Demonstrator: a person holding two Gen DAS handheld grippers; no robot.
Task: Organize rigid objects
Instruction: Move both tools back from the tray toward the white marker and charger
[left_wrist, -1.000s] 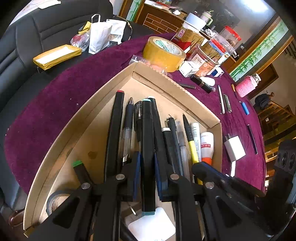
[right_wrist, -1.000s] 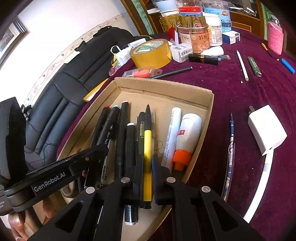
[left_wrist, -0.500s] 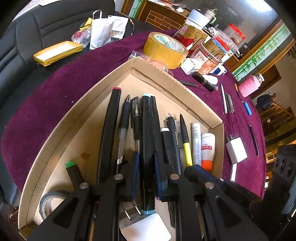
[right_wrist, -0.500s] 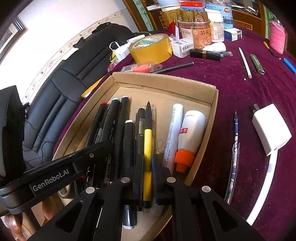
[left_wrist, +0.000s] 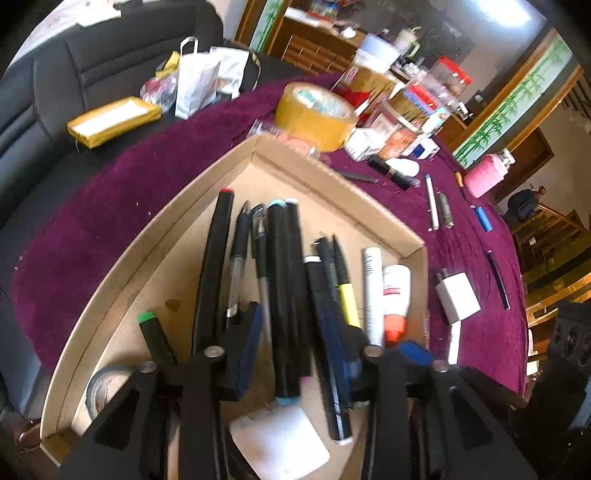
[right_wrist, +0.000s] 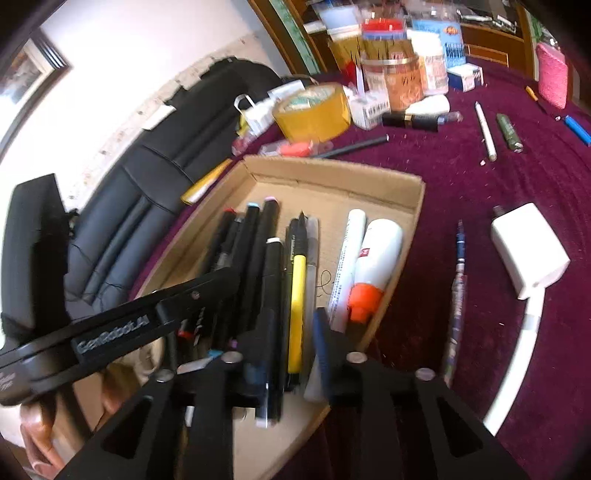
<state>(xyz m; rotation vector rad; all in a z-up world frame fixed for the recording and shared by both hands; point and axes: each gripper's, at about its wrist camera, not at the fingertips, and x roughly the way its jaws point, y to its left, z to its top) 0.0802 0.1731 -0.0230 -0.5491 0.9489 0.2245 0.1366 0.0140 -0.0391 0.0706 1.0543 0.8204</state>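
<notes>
Left wrist view: the left hand-held gripper (left_wrist: 301, 341) hangs over the cardboard box (left_wrist: 332, 184) on the purple-covered desk (left_wrist: 110, 221). Its jaws are opening, and the black marker with pale blue caps (left_wrist: 282, 295) lies between them among the other pens on the box floor. The pads stand clear of it on both sides, so it looks released, though the blur makes that hard to swear to. A glue bottle with an orange cap (left_wrist: 396, 295) rests by the box's right wall, and a white charger (left_wrist: 458, 297) sits on the cloth just outside.

Right wrist view: the right hand-held gripper (right_wrist: 293, 341) is likewise opening its jaws over the same box (right_wrist: 369, 181). The yellow pen (right_wrist: 297, 302) lies between them in the row of pens, with neither pad pressing on it. Loose on the desk (right_wrist: 461, 173) remain a blue patterned pen (right_wrist: 456, 295), a white pen (right_wrist: 487, 133) and a green one (right_wrist: 509, 131).

The step in hand seems to be the let-go after laying pens into the box. Next, each gripper would need to lift clear without dragging the row askew, then reach for a loose pen outside, the blue patterned one being nearest the right side.
</notes>
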